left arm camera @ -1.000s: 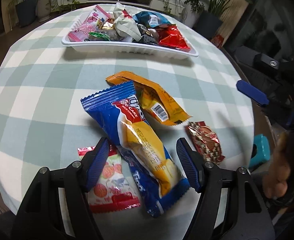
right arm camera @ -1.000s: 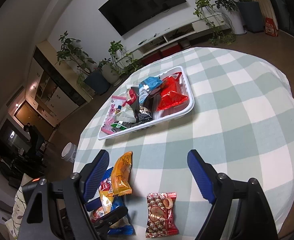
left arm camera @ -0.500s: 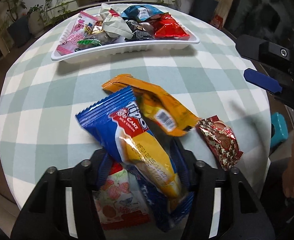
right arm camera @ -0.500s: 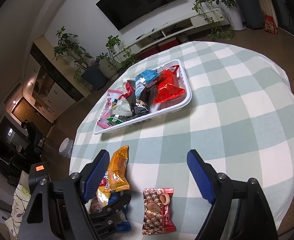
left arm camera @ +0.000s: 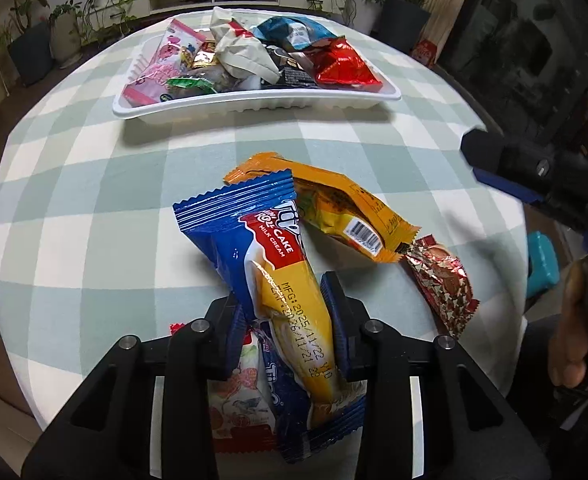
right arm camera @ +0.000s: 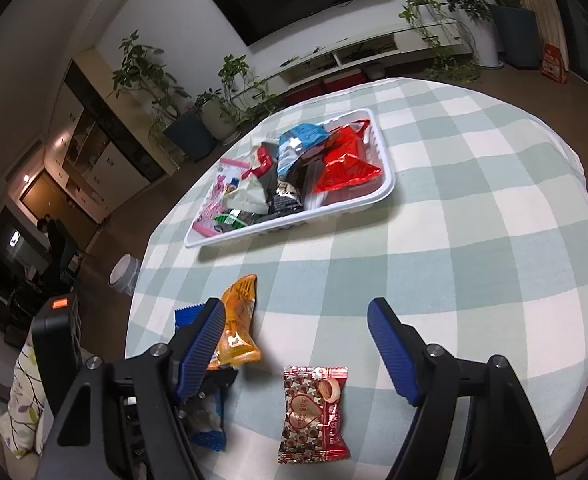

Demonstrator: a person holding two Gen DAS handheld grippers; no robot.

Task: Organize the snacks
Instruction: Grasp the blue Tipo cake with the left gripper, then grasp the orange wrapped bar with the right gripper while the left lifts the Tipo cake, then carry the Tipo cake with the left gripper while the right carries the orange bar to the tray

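Note:
My left gripper (left arm camera: pixel 290 320) is closing, and its pads press both sides of a blue and yellow roll cake packet (left arm camera: pixel 270 248), whose far end tilts up off the cloth. Beneath it lies a red and white snack packet (left arm camera: pixel 238 392). An orange packet (left arm camera: pixel 334 208) rests just behind, and a red foil candy packet (left arm camera: pixel 442 284) lies to the right. My right gripper (right arm camera: pixel 296 312) stands wide and is closing slowly, with nothing between its tips. The red foil candy packet (right arm camera: pixel 314 416) lies on the cloth below its gap. The white tray (left arm camera: pixel 254 106) at the back holds several snacks.
The round table wears a green and white checked cloth (right arm camera: pixel 474 240), and its edge curves close on the right. A teal stool (left arm camera: pixel 542 264) and a person's hand (left arm camera: pixel 574 320) show past that edge. Potted plants and a low TV cabinet stand beyond the tray.
The left jaws have come together from wide apart onto the blue roll cake packet, whose far end has risen. The right jaws have narrowed a little.

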